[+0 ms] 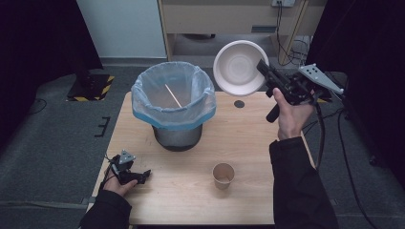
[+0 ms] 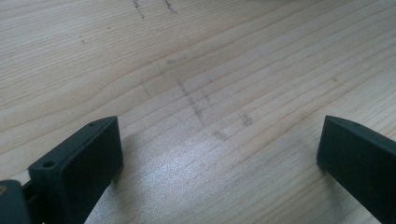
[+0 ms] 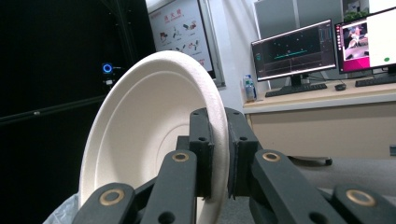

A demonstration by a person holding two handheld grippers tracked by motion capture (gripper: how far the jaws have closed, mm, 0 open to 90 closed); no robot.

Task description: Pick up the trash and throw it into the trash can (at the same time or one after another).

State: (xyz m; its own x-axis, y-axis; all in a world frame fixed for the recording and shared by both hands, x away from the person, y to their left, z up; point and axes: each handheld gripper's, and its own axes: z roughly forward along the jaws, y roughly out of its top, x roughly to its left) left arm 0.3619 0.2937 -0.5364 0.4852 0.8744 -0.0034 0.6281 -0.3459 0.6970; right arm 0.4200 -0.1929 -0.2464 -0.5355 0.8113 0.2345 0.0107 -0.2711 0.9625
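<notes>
A white paper bowl [image 1: 238, 67] hangs in the air above the table's far right, tilted on edge, with my right gripper [image 1: 264, 67] shut on its rim. In the right gripper view the bowl [image 3: 140, 135] stands upright with its rim pinched at my right gripper [image 3: 220, 144]. A grey bin with a blue-edged clear liner [image 1: 173, 102] stands at the table's far middle, a wooden stick [image 1: 173, 95] inside it. A brown paper cup [image 1: 223, 175] stands upright near the front. My left gripper [image 1: 143, 175] rests low at the front left, open [image 2: 219, 154] over bare wood.
The wooden table [image 1: 248, 143] has a dark round hole [image 1: 239, 103] near its far right edge. Grey floor surrounds it, with a yellow-and-black striped base [image 1: 90, 86] at the far left. Desks with monitors [image 3: 294, 51] stand beyond the bowl.
</notes>
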